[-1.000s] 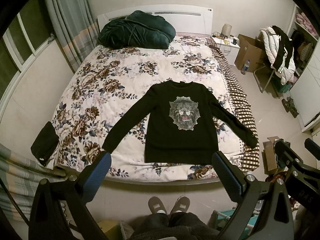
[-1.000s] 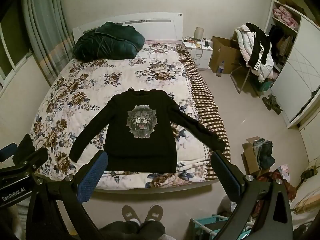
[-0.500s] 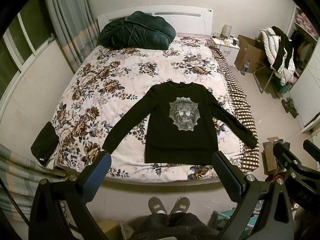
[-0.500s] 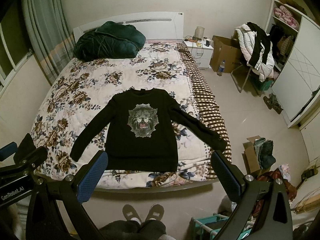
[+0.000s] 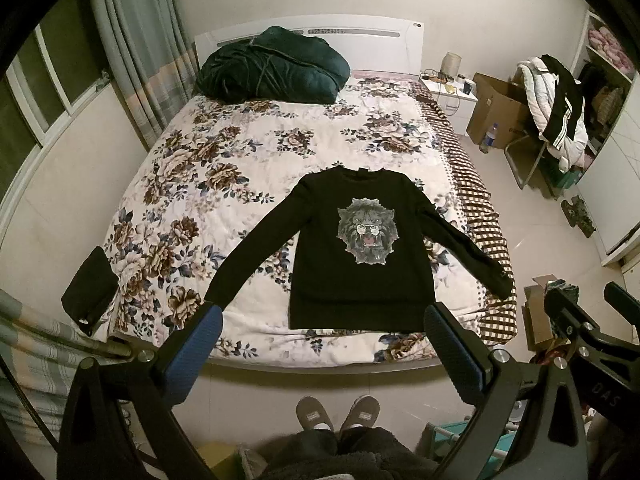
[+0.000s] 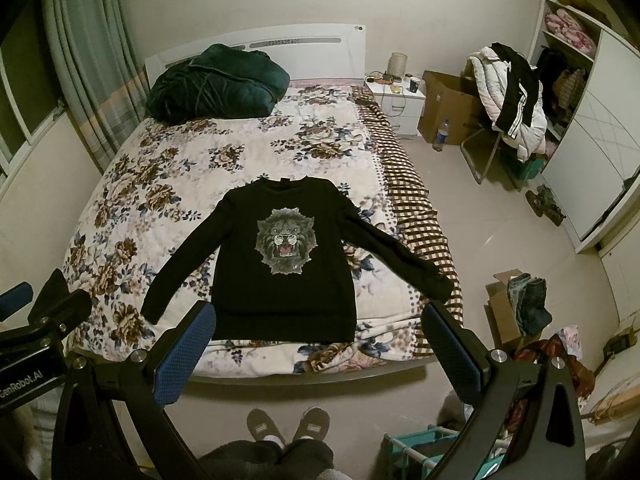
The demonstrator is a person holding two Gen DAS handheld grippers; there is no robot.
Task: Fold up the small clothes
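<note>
One black sweatshirt [image 5: 360, 256] is all we've got laid out so far, flat and face up on the near end of the bed [image 5: 224, 184], lion print [image 5: 368, 232] showing, collar pointing toward the headboard and hem close to the foot edge. Both sleeves are spread out to the sides; the one on our right runs onto the checkered sheet [image 5: 476, 208] hanging down that side of the bed, and its cuff sits right at the corner. From the right wrist cam it's the same deal: sweatshirt [image 6: 284, 272] flat on the floral quilt [image 6: 168, 184].

We're holding both tools up in the air at the foot of the bed, well apart from the fabric. Left gripper [image 5: 326, 346] has its blue-padded fingers [image 5: 192, 356] spread wide with nothing between them. Right gripper [image 6: 320, 346] is likewise spread wide and holding nothing.

Further out: a dark green bundle of bedding [image 5: 272, 68] is piled against the headboard, a white nightstand [image 6: 396, 98] sits beside the bed with a cardboard box [image 6: 448, 108] next to it, and a chair heaped with clothes [image 6: 512, 96] stands by the wardrobe. Our slippers [image 5: 338, 412] are on the tile floor right below the bed edge.
</note>
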